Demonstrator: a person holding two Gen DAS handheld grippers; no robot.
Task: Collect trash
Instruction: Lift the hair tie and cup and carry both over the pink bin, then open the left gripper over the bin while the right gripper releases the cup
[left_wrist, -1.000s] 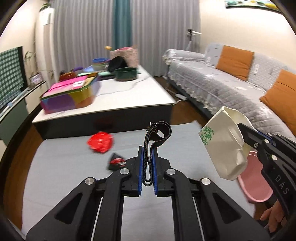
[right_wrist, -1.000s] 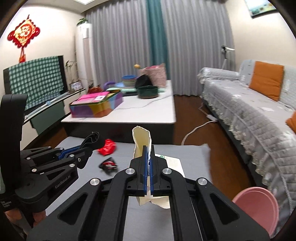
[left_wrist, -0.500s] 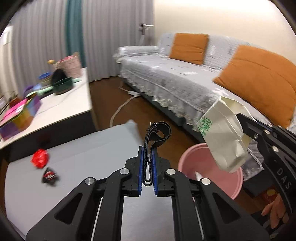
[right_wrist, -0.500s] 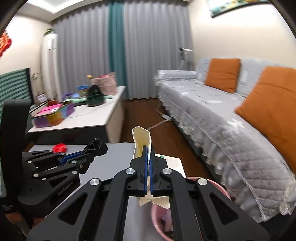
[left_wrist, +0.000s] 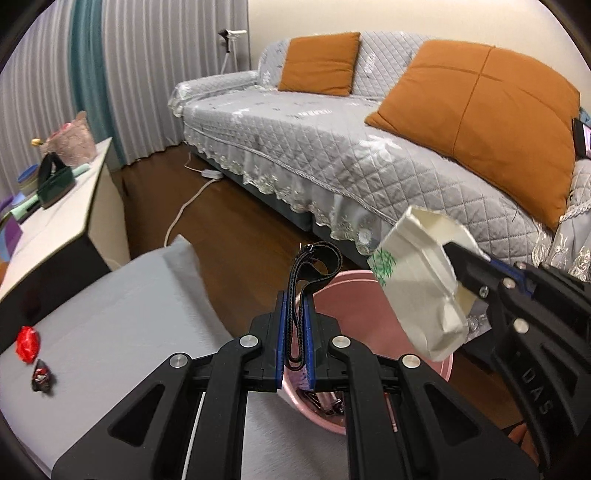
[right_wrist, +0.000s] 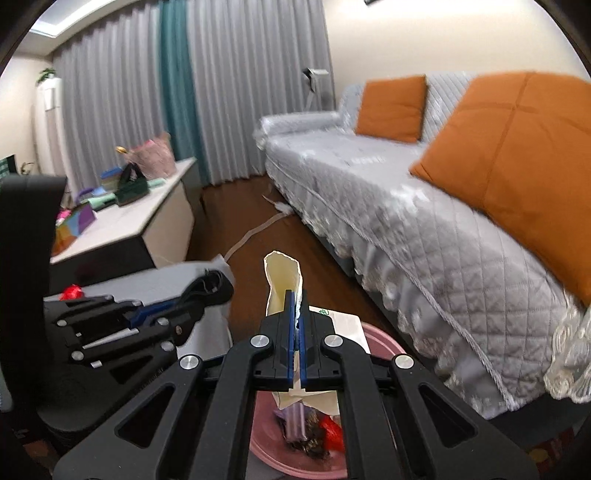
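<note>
My left gripper is shut on a black strap and holds it over the near rim of a pink bin. My right gripper is shut on a crumpled white paper bag with a green leaf print, which hangs above the pink bin. The bag also shows at the right of the left wrist view. The bin holds several wrappers. A red wrapper and a dark wrapper lie on the grey mat at the far left.
A grey quilted sofa with orange cushions stands behind the bin. A white low table with boxes and a dark bag stands at the left. A white cable runs over the brown floor.
Both grippers have swung right from the mat and low table towards the sofa, carrying the strap and the paper bag. Both now hang over the pink bin.
</note>
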